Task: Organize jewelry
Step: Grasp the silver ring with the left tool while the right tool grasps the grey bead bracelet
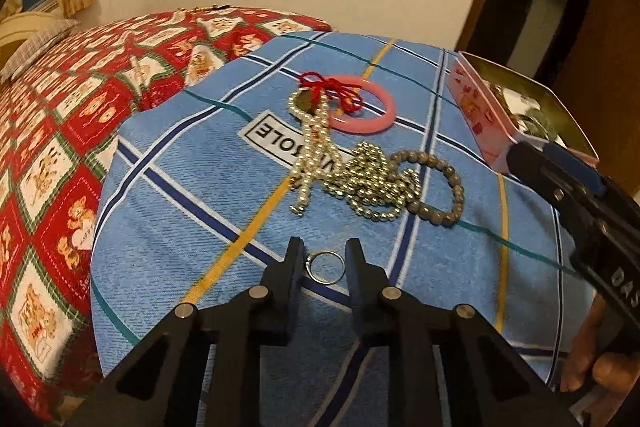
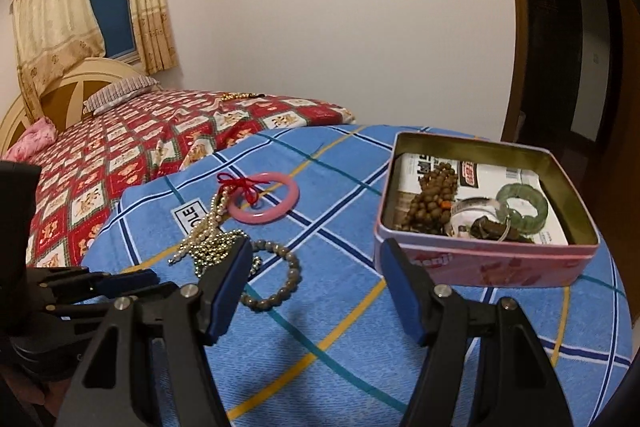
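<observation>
The left hand-held gripper (image 1: 324, 259) is bracketing a thin metal ring (image 1: 323, 267) on the blue checked cloth (image 1: 180, 227), pads not visibly pressing; pinching low should be stopping it slipping. The right hand-held gripper (image 2: 316, 287) is hanging open. Beyond are lying beaded strands (image 1: 360, 179), a glossy pink bangle (image 1: 370, 105) and the tin (image 2: 480, 259).

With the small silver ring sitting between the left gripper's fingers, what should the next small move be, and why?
Probably finish closing the left gripper on the silver ring. The ring lies flat on the blue cloth between the fingers, with gaps still visible on both sides. The open tin that already holds other pieces is where it would go.
</observation>
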Tool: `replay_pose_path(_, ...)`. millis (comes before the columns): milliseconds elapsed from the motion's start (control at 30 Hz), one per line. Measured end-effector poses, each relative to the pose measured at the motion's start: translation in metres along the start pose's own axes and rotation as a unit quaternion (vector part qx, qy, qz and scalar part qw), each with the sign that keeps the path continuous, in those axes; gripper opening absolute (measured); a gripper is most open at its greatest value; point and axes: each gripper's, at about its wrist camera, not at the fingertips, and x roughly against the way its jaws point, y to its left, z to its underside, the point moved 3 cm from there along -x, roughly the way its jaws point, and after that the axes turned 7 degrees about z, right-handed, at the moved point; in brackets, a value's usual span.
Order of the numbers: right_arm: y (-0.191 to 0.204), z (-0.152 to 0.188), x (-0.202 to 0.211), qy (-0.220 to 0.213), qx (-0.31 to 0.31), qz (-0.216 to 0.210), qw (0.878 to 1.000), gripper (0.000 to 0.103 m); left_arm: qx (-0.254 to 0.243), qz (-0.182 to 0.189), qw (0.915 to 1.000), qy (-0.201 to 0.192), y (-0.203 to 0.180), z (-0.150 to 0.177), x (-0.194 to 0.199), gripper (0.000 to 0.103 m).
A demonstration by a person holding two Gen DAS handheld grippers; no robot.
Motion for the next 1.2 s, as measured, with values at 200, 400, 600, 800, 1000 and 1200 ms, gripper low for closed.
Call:
replay_pose_path(200, -0.004, 0.002, -0.002, 0.011, -0.011, -0.005, 1.000, 0.069, -0.006, 0.046, 0.9981, -0.040, -0.004, 0.001, 0.020, 0.021)
replay_pose_path(400, 0.006, 0.006, -0.018, 0.059, 0.015, -0.033, 0.998, 0.069, -0.039, 0.046, 0.9896, -0.130, -0.015, 0.000, 0.054, 0.021)
replay_pose_path(600, 0.027, 0.015, -0.045, 0.129, 0.062, -0.052, 0.988, 0.069, -0.019, 0.028, 0.9891, -0.143, -0.003, -0.005, 0.056, 0.021)
replay_pose_path(800, 0.043, 0.017, -0.051, 0.134, 0.111, -0.035, 0.984, 0.038, -0.019, 0.023, 0.9902, -0.136, -0.002, -0.003, 0.055, 0.021)
replay_pose_path(1000, 0.021, 0.018, -0.044, 0.133, 0.072, -0.032, 0.988, 0.018, -0.015, 0.022, 0.9910, -0.131, -0.001, -0.003, 0.053, 0.021)
replay_pose_path(1200, -0.010, 0.012, -0.013, 0.073, -0.004, -0.064, 0.995, 0.018, -0.015, 0.027, 0.9911, -0.129, -0.002, -0.004, 0.050, 0.021)
